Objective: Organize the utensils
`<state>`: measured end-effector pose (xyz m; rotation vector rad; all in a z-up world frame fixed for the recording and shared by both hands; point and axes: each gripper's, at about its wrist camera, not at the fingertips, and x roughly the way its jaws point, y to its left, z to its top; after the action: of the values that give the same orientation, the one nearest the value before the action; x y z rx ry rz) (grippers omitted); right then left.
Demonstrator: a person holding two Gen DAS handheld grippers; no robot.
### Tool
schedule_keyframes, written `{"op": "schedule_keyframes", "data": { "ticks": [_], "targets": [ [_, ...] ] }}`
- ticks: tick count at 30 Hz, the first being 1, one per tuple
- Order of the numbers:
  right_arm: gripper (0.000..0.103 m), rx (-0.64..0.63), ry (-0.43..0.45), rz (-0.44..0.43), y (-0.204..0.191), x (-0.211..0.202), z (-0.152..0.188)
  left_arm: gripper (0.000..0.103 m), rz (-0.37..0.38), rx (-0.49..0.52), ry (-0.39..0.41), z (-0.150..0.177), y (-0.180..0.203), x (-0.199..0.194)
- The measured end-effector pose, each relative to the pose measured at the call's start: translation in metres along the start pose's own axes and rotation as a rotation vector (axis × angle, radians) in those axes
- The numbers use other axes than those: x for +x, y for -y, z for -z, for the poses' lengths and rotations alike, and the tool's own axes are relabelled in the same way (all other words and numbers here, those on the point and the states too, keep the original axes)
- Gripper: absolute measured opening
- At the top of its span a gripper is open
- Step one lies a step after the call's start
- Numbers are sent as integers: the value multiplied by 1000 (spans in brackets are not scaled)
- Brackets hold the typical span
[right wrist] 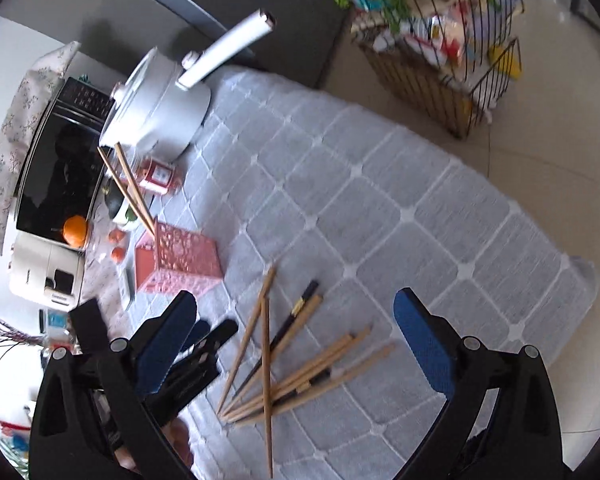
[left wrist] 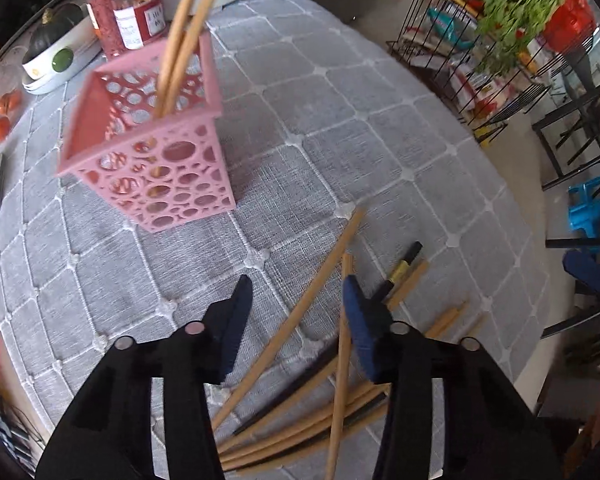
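Bright, soft daylight, perhaps from a window; faint shadows, strong fisheye bending, edges dark and slightly blurred.

white pot (right wrist: 158,108), spice jar (left wrist: 126,12), oranges (left wrist: 4,114), wire rack (right wrist: 444,60)

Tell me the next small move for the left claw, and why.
Probably lower the left claw onto the long wooden chopstick lying between its open jaws and close on it. Two chopsticks already stand in the pink holder, while the rest lie in a loose pile on the grey tablecloth. The right claw is open and holds nothing.
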<state>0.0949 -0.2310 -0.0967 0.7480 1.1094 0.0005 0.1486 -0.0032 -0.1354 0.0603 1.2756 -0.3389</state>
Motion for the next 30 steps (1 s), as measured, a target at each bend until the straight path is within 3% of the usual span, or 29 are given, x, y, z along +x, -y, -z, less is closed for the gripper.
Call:
{"op": "schedule_keyframes", "data": {
  "ticks": [7, 15, 17, 18, 21, 24, 30],
  "targets": [
    [96, -29, -51, 24, 5, 9, 5, 41, -31, 34, -20, -2, 16, 19],
    [96, -11, -58, 41, 16, 7, 4, 31, -101, 105, -18, -8, 38, 47],
    [96, -12, -65, 47, 17, 9, 4, 24, -95, 119, -8, -9, 40, 48],
    [96, -12, -67, 49, 16, 11, 4, 14, -84, 120, -5, -10, 41, 49],
    [96, -19, -73, 58, 10, 17, 4, 13, -84, 126, 15, -6, 42, 48],
    [96, -30, -72, 67, -1, 25, 5, 10, -74, 102, 38, 0, 32, 32],
    [92, -163, -110, 114, -40, 55, 20, 9, -26, 57, 162, 26, 6, -38]
  ]
}}
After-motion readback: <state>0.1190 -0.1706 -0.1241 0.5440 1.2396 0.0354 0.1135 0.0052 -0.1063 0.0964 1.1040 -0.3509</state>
